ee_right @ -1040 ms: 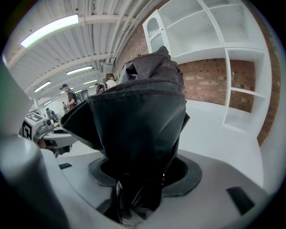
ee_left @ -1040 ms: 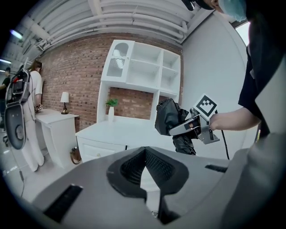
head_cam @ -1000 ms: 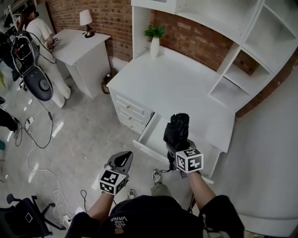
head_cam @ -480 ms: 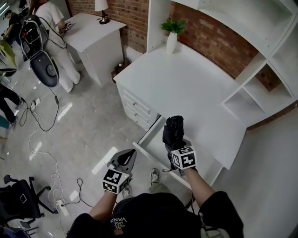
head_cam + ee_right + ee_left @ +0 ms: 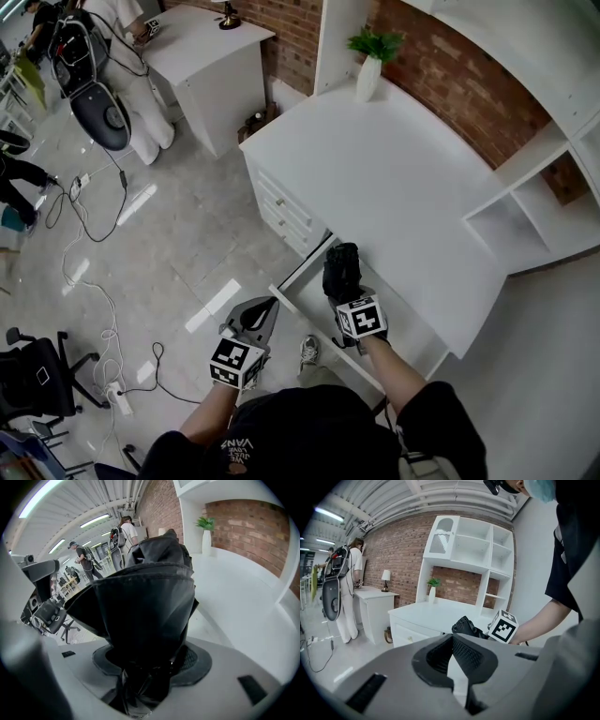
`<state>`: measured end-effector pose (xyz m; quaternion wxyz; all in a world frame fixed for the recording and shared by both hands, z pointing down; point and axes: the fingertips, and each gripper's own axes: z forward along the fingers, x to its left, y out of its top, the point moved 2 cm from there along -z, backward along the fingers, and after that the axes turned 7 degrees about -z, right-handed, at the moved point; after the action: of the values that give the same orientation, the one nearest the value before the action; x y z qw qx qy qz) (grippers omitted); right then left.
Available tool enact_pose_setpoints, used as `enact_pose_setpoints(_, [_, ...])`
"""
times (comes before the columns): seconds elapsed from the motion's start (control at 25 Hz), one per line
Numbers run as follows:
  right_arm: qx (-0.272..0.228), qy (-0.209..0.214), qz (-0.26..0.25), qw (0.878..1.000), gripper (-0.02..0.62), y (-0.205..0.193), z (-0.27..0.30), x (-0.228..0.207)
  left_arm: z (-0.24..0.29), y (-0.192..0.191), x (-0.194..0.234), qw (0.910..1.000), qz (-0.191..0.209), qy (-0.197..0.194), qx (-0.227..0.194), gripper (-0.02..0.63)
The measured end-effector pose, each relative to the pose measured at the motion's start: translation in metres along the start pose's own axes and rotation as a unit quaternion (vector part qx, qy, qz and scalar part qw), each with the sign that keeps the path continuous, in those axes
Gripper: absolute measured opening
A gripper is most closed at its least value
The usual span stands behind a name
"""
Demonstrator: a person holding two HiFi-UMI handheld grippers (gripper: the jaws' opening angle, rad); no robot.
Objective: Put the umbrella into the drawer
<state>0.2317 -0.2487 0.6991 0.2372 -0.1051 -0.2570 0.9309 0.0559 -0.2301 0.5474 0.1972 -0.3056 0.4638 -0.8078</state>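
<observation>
While the right gripper (image 5: 346, 291) pinches the folded black umbrella (image 5: 341, 265) over the open drawer (image 5: 305, 284), at 7 o'clock of the white desk (image 5: 375, 169), apparently for lowering it inside, the left gripper (image 5: 265, 309) waits at its 8 o'clock, jaws pressed together and empty, clear of that path.

- Umbrella (image 5: 343, 270): black.
- Desk (image 5: 394, 187) and drawer (image 5: 305, 286): white.
- Wall (image 5: 469, 80): red-brown brick.
- Plant (image 5: 377, 44): green, in a white vase (image 5: 367, 82).
- Floor (image 5: 187, 244): pale grey glossy tiles.
- Left gripper (image 5: 265, 307): grey, its cube in black-and-white squares.
</observation>
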Motion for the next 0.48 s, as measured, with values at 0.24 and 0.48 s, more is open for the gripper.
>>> enact_pose_setpoints(0.24, [0.044, 0.007, 0.006, 0.999, 0.238, -0.020, 0.032, -0.005, -0.002, -0.008, 0.005, 0.9996, -0.018, 0.023, -0.001, 0.006])
enact_pose_setpoints(0.48, [0.085, 0.000, 0.027, 0.996, 0.239, -0.035, 0.060, -0.015, -0.005, -0.016, 0.013, 0.9988, -0.027, 0.042, 0.002, 0.006])
